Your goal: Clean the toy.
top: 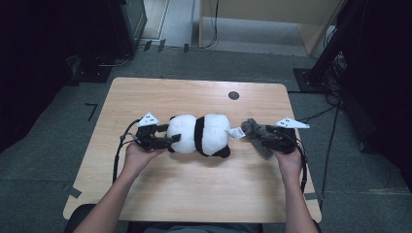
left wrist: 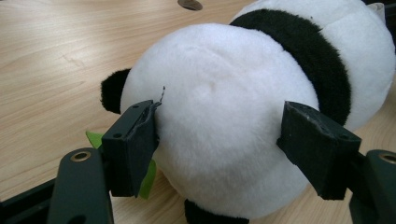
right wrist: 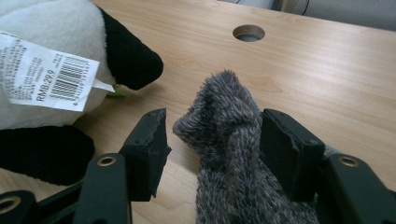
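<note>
A black-and-white panda plush (top: 201,135) lies on its side in the middle of the wooden table (top: 194,194), head to the left. My left gripper (top: 170,140) is shut on its white head (left wrist: 224,116), one jaw pressing each side. A paper label (right wrist: 46,74) hangs from the panda's rear end. To the right lies a grey fuzzy sock (top: 250,127). My right gripper (right wrist: 212,135) stands open around that sock (right wrist: 229,140): the sock leans on the right-hand jaw, with a gap at the other jaw.
A round cable hole (top: 233,95) sits in the table behind the panda. A small green piece (left wrist: 147,179) shows under the panda's head. Dark stands and cables (top: 335,73) are on the floor at the right, beyond the table edge.
</note>
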Tool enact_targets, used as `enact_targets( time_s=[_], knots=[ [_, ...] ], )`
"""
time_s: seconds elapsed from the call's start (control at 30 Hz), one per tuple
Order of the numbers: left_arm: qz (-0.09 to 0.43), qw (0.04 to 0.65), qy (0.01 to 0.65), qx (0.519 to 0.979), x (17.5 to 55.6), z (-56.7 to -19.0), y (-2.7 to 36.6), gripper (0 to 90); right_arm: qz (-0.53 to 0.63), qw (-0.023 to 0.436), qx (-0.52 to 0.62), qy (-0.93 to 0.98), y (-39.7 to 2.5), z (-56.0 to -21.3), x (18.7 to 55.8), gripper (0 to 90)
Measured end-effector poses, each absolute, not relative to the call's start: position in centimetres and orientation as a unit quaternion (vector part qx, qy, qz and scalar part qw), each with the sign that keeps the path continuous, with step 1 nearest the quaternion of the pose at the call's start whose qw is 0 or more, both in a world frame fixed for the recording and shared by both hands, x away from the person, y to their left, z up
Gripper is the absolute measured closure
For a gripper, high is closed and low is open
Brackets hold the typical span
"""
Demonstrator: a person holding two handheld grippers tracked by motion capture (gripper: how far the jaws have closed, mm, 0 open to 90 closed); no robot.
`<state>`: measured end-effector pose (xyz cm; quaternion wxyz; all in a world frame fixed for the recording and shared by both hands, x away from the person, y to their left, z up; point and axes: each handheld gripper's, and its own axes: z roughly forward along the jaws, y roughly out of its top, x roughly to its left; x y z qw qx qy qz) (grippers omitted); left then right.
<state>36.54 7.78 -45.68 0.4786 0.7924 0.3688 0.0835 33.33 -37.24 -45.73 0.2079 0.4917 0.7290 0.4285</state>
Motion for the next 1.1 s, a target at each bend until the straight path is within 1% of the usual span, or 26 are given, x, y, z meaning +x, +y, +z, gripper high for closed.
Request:
enact_targets(
  time_s=[0.07,0.17,0.37,0.57,0.63,0.83,0.93,1.03,1.1],
  knots=[
    [0.083,0.479,0.369,0.792,36.5,-45.7,7.8,27.3,0.438,0.207,0.495,0.721,-37.3,-46.1,33.3,41.2],
    [0.083,0.480,0.369,0.791,36.6,-45.7,7.8,27.3,0.424,0.223,0.504,0.719,-37.5,-46.7,33.6,39.9],
    [0.084,0.483,0.369,0.789,36.5,-45.8,7.8,27.4,0.414,0.246,0.517,0.707,-38.0,-47.9,33.7,43.8],
    [0.086,0.483,0.368,0.790,36.5,-45.9,7.8,27.4,0.404,0.248,0.532,0.702,-37.8,-49.3,34.5,45.9],
    [0.086,0.483,0.367,0.790,36.5,-45.9,7.8,27.4,0.388,0.258,0.531,0.708,-37.5,-49.7,34.7,46.6],
    [0.087,0.485,0.367,0.789,36.5,-45.9,7.8,27.5,0.375,0.235,0.551,0.707,-37.3,-51.4,35.5,48.4],
    [0.088,0.485,0.366,0.789,36.5,-45.9,7.7,27.5,0.379,0.234,0.552,0.705,-37.3,-52.1,35.8,46.2],
    [0.088,0.486,0.366,0.789,36.6,-46.0,7.8,27.5,0.369,0.234,0.549,0.713,-37.3,-52.1,36.0,46.5],
    [0.087,0.486,0.365,0.789,36.6,-46.0,7.8,27.5,0.358,0.242,0.537,0.725,-37.1,-52.2,36.0,46.4]
  ],
)
